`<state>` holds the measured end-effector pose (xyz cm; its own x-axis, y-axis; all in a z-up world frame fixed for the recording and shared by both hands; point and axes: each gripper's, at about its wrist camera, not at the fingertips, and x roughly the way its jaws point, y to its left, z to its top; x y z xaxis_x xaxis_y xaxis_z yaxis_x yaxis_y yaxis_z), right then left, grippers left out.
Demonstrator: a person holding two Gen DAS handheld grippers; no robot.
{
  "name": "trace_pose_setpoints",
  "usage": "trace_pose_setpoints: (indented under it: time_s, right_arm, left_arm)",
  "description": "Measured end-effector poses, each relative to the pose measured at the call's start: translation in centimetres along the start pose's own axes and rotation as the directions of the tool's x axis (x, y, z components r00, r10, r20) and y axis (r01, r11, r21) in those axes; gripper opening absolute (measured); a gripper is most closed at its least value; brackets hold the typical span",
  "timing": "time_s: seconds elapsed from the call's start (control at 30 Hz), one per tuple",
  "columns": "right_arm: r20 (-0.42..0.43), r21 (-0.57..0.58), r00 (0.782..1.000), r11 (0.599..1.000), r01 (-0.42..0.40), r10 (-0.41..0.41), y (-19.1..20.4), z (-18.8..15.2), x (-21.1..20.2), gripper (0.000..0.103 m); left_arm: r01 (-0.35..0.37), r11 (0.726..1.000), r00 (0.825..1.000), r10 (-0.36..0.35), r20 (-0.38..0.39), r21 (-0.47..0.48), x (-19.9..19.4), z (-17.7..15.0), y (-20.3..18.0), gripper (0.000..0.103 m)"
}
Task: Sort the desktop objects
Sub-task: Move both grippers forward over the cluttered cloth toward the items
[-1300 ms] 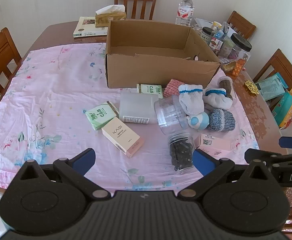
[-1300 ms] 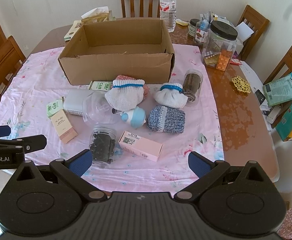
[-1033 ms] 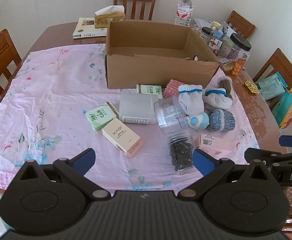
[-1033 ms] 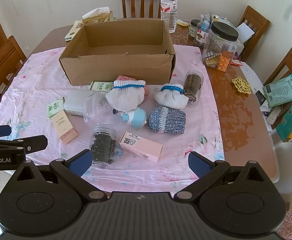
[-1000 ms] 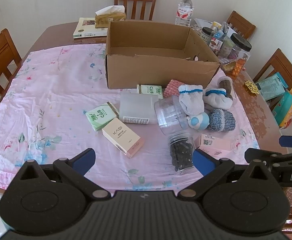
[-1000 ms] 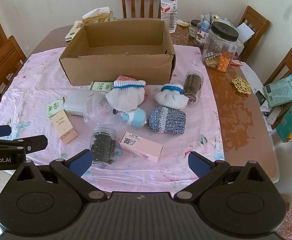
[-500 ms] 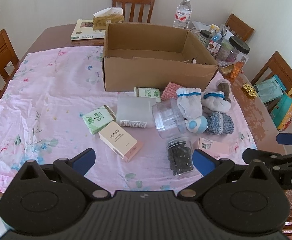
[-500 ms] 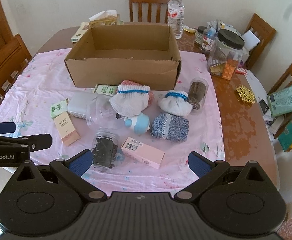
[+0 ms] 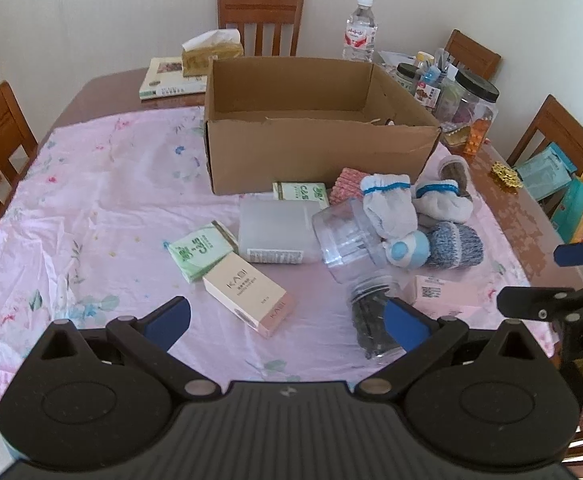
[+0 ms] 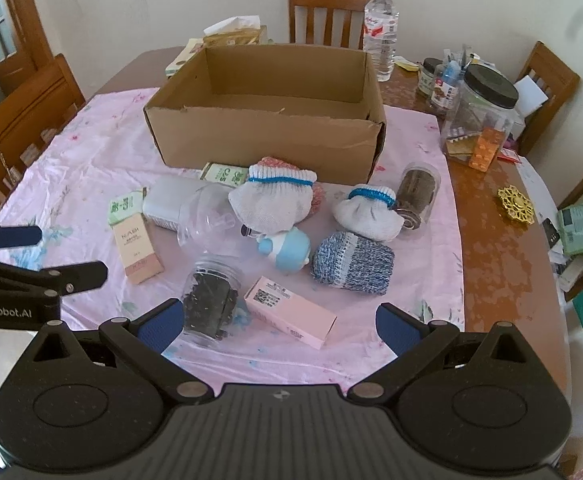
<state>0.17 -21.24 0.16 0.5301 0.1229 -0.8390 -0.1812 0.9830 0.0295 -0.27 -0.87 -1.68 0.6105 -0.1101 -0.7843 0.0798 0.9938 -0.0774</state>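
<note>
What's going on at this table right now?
A person holds two tongs above a cluttered pink cloth. Both the left tongs and the right tongs are open and hold nothing. The cardboard box looks empty, while socks, jars and small cartons lie loose in front of it, so no sorting shows yet.

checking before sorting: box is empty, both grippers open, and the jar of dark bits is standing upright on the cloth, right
Not quite. The jar of dark bits lies on its side on the cloth, as the right wrist view shows. The rest holds: the box shows nothing inside, though its near floor is hidden, and the left gripper and right gripper are open.
</note>
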Motion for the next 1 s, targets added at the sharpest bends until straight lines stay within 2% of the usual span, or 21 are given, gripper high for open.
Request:
trace_pose_setpoints:
  time_s: [0.2,0.27,0.43,0.67,0.87,1.0]
  right_arm:
    - [-0.003,-0.018,1.0,1.0,-0.007,0.007,-0.8,0.1,0.6,0.103]
    - [0.003,-0.024,1.0,1.0,-0.014,0.014,-1.1,0.3,0.7,0.103]
    - [0.016,-0.055,0.999,0.998,-0.044,0.045,-2.1,1.0,1.1,0.103]
    - [0.038,-0.1,0.994,0.99,-0.099,0.103,-4.0,2.2,1.9,0.103]
    - [0.039,-0.126,0.99,0.984,-0.129,0.135,-5.7,2.7,2.4,0.103]
    - [0.021,-0.116,0.993,0.987,-0.111,0.114,-6.3,2.6,3.0,0.103]
  left_arm:
    - [-0.026,0.998,0.999,0.023,0.044,0.064,0.4,-0.4,0.1,0.102]
    - [-0.033,0.997,0.999,0.03,0.036,0.073,0.7,-0.2,0.1,0.102]
    - [0.001,0.999,1.0,-0.001,-0.006,0.039,1.3,0.1,0.5,0.102]
    - [-0.015,1.0,1.0,0.015,0.016,0.006,1.6,0.3,0.4,0.102]
    - [-0.051,0.998,0.998,0.05,0.023,0.037,2.3,0.4,-0.1,0.102]
    - [-0.055,0.992,0.998,0.053,0.023,0.112,3.2,0.3,-0.4,0.102]
